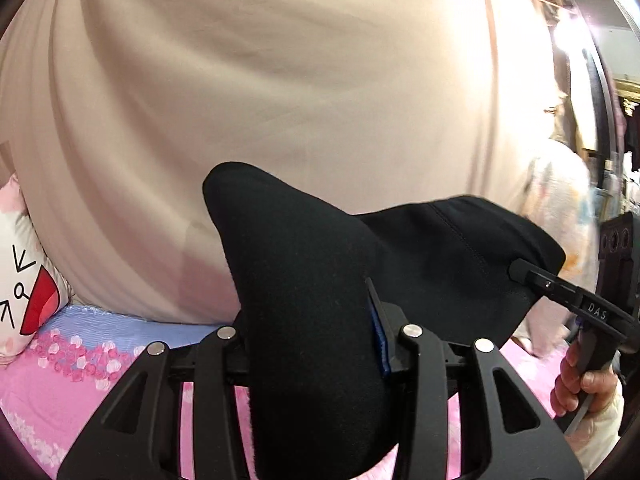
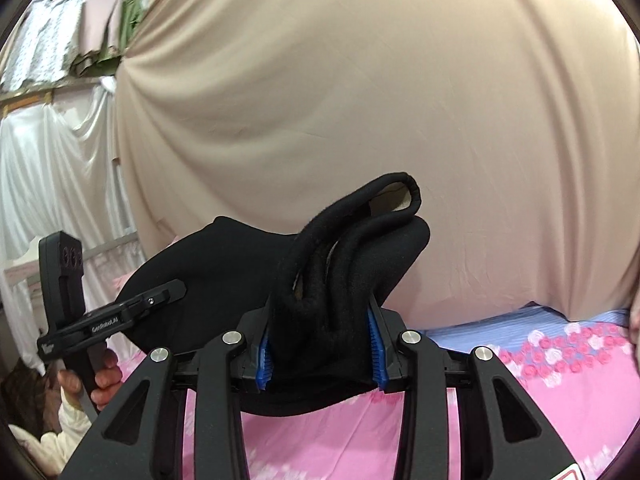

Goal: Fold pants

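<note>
The black pants point(image 1: 304, 264) hang in the air between both grippers, above a pink bed sheet point(image 1: 52, 392). My left gripper point(image 1: 312, 344) is shut on a thick bunch of the black fabric, which rises and hides most of its blue pads. In the right wrist view my right gripper point(image 2: 320, 356) is shut on several bunched folds of the pants point(image 2: 340, 248), the blue pads point(image 2: 376, 352) pressing on both sides. The other gripper shows at the edge of each view, its finger point(image 1: 532, 272) clamped on the cloth stretched between them.
A beige curtain point(image 2: 360, 100) fills the background behind the bed. A white cushion point(image 1: 20, 280) with a red mouth print lies at the left. Hanging clothes point(image 2: 80, 20) and white drapes stand at the far left in the right wrist view. A hand point(image 1: 584, 384) holds the right gripper's handle.
</note>
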